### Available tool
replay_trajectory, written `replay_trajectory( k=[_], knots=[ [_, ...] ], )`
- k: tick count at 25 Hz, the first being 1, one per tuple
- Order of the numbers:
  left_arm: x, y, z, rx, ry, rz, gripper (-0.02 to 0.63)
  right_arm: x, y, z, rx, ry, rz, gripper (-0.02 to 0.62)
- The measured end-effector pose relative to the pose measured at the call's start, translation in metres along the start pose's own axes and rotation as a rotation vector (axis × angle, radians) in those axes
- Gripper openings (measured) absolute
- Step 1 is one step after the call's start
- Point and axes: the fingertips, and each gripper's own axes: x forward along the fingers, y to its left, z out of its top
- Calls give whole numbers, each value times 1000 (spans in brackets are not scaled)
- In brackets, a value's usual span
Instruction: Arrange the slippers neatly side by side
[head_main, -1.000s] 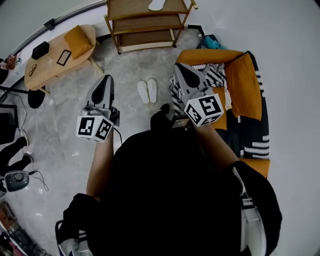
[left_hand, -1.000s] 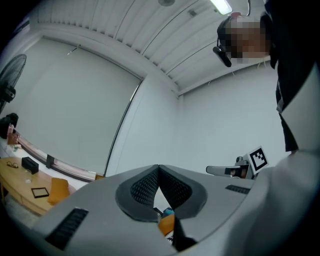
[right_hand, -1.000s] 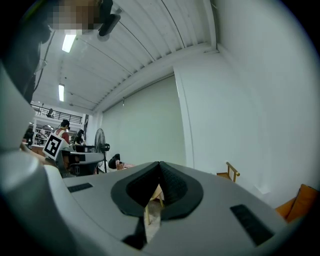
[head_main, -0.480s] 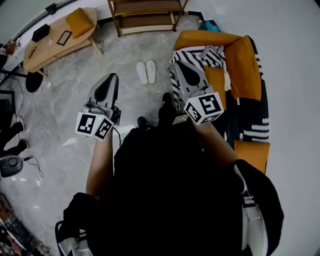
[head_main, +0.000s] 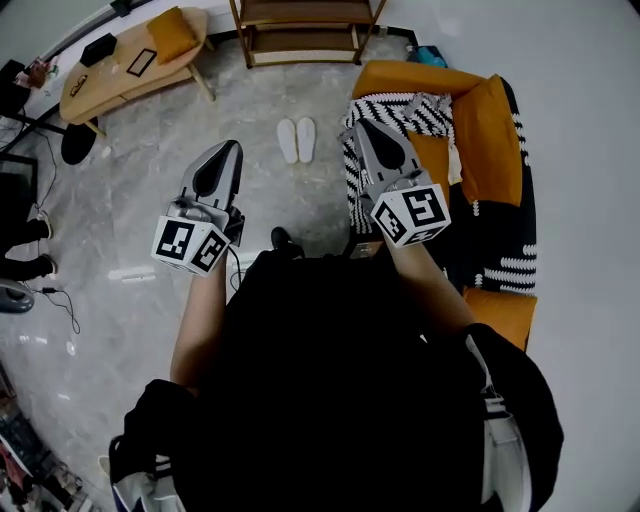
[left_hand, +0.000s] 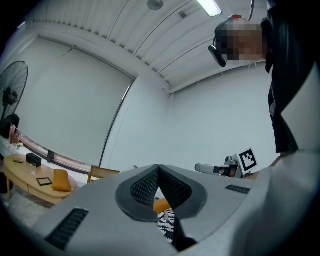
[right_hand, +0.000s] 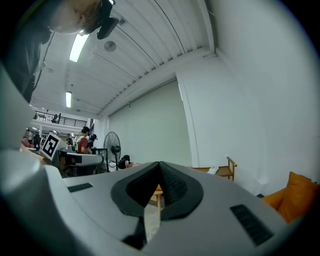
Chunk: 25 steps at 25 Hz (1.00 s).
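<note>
Since a second ago the pair of white slippers (head_main: 297, 140) has drifted up the head view and looks smaller. The wooden shelf (head_main: 305, 28) beyond them is now cut by the top edge, and both grippers have kept level. The slippers lie side by side on the grey floor (head_main: 250, 110), just beside each other, with nothing touching them. On the person's side of the slippers and well apart from them, the left gripper (head_main: 233, 150) is held to their left and the right gripper (head_main: 362, 128) to their right. Each gripper's jaws are pressed together on nothing. Only the head view shows the slippers; in both gripper views the gripper's own grey body fills the lower half and hides the floor. The left gripper view instead takes in a standing fan (left_hand: 14, 85) and the other gripper's marker cube (left_hand: 247, 160). The right gripper view shows a pale item (right_hand: 213, 170) lying on the shelf, and people standing (right_hand: 82, 140) far off. Right of the slippers stands an orange sofa (head_main: 490, 140) draped with a black-and-white throw (head_main: 430, 108), whose near edge the right gripper overlaps. Left of and beyond the slippers is an oval wooden table (head_main: 110, 85) bearing an orange cushion (head_main: 172, 35). Between the slippers and the person's dark torso, which blocks the lower head view, a black shoe (head_main: 283, 238) pokes out.
</note>
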Motion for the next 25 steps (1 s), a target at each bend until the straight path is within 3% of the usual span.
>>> replay_trajectory(
  k=[4, 12, 18, 25],
  knots=[
    [0, -38, -6, -34, 5, 11, 15, -35, -12, 1, 7, -13, -1, 32],
    [-5, -95, -38, 11, 53, 85, 15, -108, -33, -33, 69, 31, -15, 32],
    [-25, -101, -43, 93, 66, 183, 15, -130, -29, -47, 94, 49, -14, 32],
    [-35, -80, -44, 94, 67, 193, 15, -129, -20, -37, 71, 37, -41, 32]
  ],
)
